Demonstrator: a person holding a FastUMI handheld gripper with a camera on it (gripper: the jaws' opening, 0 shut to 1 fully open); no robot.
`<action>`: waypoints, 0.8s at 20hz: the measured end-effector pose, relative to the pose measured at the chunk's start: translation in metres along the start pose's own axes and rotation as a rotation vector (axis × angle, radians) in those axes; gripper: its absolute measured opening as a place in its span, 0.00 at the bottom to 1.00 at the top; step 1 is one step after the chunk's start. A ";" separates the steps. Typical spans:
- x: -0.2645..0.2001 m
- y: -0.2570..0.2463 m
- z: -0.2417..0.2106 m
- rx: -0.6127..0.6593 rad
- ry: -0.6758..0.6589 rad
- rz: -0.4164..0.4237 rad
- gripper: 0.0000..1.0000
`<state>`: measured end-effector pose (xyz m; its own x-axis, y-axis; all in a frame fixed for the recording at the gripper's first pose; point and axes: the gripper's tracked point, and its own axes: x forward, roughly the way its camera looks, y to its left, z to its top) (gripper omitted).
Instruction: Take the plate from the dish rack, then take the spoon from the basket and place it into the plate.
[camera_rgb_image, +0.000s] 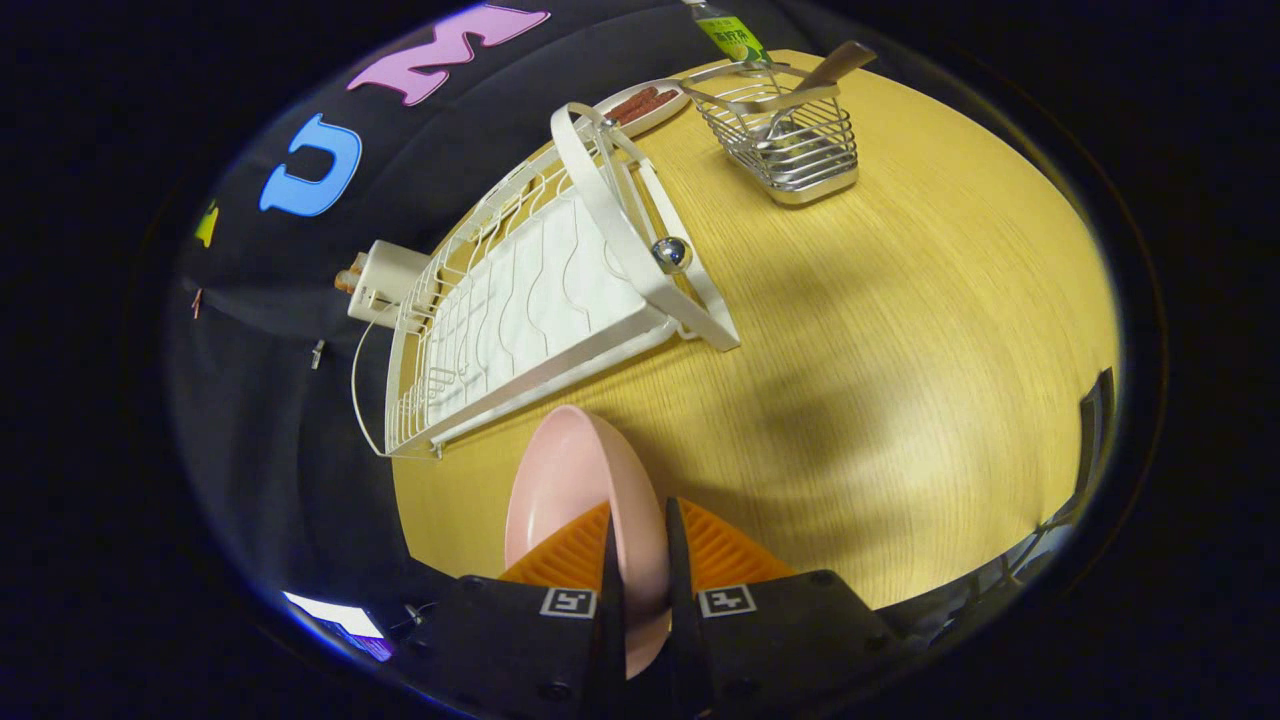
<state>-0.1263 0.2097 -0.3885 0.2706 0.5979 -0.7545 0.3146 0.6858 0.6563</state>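
Here the hand-held gripper (640, 570) hangs above the table (900, 350), tilted, clamping the pink plate (570, 480) edge-on.

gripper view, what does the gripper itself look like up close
The gripper has two thin finger blades standing side by side, each backed by a ribbed, fan-shaped pad. Behind them sit two blocky black housings with visible screws, each carrying a small square black-and-white fiducial marker on a white tag near the finger base. No cables are visible on it.

- A pink plate (570, 490), clamped on edge between the fingers (640, 560), blocks the way just ahead.
- The white dish rack (520, 300) stands beyond it.
- Open table (950, 330) stretches beside the rack toward the wire basket (785, 135).
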 end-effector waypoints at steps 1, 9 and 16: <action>0.002 -0.001 0.001 -0.008 0.000 -0.001 0.23; -0.020 -0.028 0.013 -0.113 -0.038 -0.049 0.50; -0.110 -0.046 0.149 -0.240 -0.430 -0.081 0.51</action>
<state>-0.0348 0.0505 -0.3355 0.6206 0.3480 -0.7027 0.1459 0.8293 0.5395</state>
